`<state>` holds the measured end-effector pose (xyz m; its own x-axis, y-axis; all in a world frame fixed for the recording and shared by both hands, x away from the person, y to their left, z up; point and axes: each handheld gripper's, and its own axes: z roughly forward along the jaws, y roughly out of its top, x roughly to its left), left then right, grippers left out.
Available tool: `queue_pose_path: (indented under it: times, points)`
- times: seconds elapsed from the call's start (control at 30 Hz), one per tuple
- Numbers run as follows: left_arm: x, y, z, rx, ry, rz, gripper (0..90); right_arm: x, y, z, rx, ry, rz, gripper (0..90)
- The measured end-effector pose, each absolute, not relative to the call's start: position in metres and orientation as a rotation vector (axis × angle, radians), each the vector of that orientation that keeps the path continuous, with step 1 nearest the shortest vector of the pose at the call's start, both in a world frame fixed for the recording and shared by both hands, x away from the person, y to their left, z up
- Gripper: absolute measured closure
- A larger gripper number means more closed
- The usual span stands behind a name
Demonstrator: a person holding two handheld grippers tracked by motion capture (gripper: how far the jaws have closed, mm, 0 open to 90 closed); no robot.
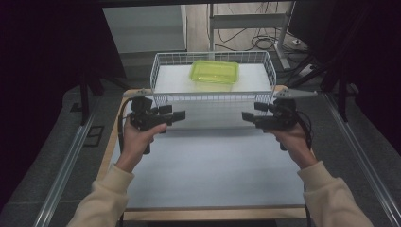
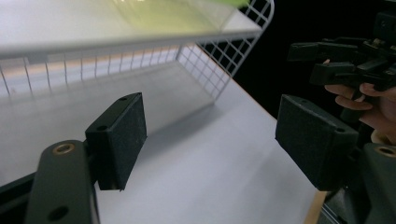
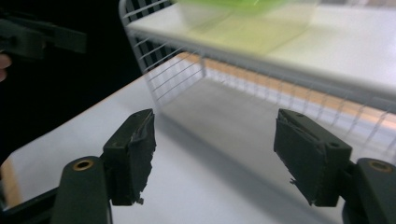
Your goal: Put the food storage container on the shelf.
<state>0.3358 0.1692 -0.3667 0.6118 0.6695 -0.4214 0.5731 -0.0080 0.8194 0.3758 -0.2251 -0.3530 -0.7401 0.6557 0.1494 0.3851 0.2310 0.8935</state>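
White wire, bent into a low rectangular basket (image 1: pixel 166 61), stands at the far end of the white tabletop (image 1: pixel 213 165), and inside it, toward the back and a little right of centre, sits a translucent lime-green plastic box with a flat lid (image 1: pixel 214 71). That box looks to be what the two tools are heading for.

The left gripper (image 1: pixel 178 116) and the right gripper (image 1: pixel 248 116) hover above the table just in front of the basket's near wall, pointing inward at each other, well short of the box. Each has its jaws spread wide with nothing between them; the left gripper view and the right gripper view both show bare table between the black pads (image 2: pixel 122 135).

The likeliest trouble, as I judge it, is the basket's near wall. The box lies beyond it, so a low, straight reach would drive a jaw into the mesh and shove the light basket backward. Coming over the rim calls for a clear lift first.

A second risk is the box itself: the lid looks smooth and slightly domed, and a pinch on the lid's edge alone may pop it off or let the box slip and tip. Closing both tools unevenly from either side could also skew it against the wire.
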Motion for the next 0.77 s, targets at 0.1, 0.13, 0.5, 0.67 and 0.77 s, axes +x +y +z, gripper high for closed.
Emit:
queue_pose_path:
  times: [0.1, 0.13, 0.5, 0.67, 0.77]
  points:
    - [0.32, 0.17, -0.384, 1.674, 1.05, 0.078, 25.3, 0.356, -0.227, -0.371, 0.944, 2.284, 1.514, 27.6]
    - [0.314, 0.17, -0.391, 1.674, 1.048, 0.068, 25.3, 0.35, -0.229, -0.378, 0.939, 2.287, 1.52, 27.6]
    - [0.278, 0.166, -0.451, 1.755, 1.074, 0.129, 27.1, 0.312, -0.238, -0.447, 0.953, 2.359, 1.491, 27.0]
    - [0.276, 0.168, -0.449, 1.74, 1.063, 0.129, 27.2, 0.311, -0.241, -0.44, 0.932, 2.337, 1.514, 26.5]
    - [0.275, 0.168, -0.45, 1.741, 1.06, 0.116, 27.2, 0.309, -0.242, -0.441, 0.923, 2.332, 1.508, 26.1]
